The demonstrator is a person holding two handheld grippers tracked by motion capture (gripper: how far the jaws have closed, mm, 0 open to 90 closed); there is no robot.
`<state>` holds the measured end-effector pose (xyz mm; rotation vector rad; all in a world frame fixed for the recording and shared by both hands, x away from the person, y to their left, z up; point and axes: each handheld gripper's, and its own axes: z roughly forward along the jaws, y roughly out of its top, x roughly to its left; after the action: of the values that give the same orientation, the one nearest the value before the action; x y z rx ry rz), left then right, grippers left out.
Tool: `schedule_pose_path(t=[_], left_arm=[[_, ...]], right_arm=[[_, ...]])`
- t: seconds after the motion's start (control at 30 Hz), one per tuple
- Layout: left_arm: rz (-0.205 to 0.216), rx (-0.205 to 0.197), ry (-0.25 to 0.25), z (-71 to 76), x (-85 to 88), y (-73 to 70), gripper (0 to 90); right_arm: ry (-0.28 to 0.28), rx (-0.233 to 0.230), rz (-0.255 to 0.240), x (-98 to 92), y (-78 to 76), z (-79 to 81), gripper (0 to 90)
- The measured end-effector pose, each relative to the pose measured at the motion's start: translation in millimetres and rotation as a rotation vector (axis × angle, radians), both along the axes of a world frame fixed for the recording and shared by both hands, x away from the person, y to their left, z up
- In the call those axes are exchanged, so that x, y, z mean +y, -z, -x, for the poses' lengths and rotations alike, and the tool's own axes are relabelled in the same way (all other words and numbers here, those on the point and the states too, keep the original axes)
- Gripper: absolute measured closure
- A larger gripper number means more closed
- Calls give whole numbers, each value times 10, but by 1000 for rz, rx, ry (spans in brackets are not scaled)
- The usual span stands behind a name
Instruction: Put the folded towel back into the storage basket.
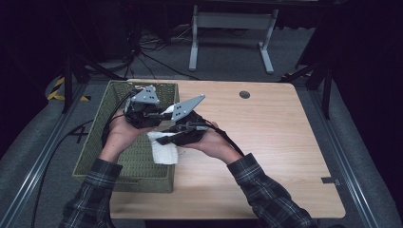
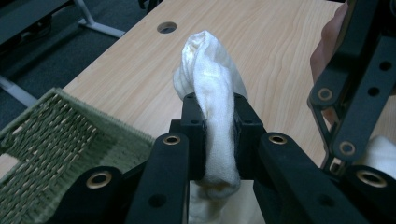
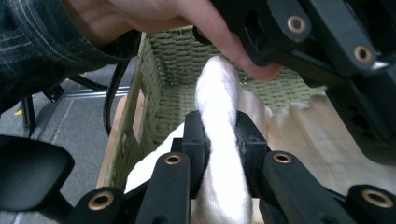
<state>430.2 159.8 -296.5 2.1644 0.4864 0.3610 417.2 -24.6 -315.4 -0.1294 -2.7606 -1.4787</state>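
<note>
Left claw (image 2: 217, 121): mine, pinching a bunched fold of the white cloth (image 2: 212, 93); both pads press on it, and the fold pokes up past the tips.
Right claw (image 3: 219, 135): also pinching the cloth (image 3: 219, 121), a twisted roll of it squeezed between the pads.
Claws together: from the high view my left claw (image 1: 142, 111) and right claw (image 1: 183, 126) sit just beside each other, tips turned toward one another.
Cloth: hanging between my claws over the basket's right rim, near the bench's left edge; a loose part (image 1: 164, 149) droops below my right hand.
Basket (image 1: 95, 152): green woven, standing on the left part of the bench, its left side over the bench's edge (how far I cannot tell).
Bench (image 1: 266, 142): light wood, with a round hole (image 1: 244, 94) near its far edge.
Sleeves (image 1: 266, 190): plaid, coming in from the near edge.
</note>
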Motion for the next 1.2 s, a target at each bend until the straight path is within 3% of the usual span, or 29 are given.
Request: schedule_pose_path(t=[0.37,0.77,1.03,1.2], left_arm=[[9,26,-25,94,163,215,793],[20,62,-27,137,201,419,793],[27,64,-34,97,160,450,792],[7,71,-31,53,152,441,793]], right_arm=[[1,30,4,366,287,70,780],[11,55,44,364,599,109,762],[36,58,47,282,606,71,564],[67,39,34,166,532,37,492]])
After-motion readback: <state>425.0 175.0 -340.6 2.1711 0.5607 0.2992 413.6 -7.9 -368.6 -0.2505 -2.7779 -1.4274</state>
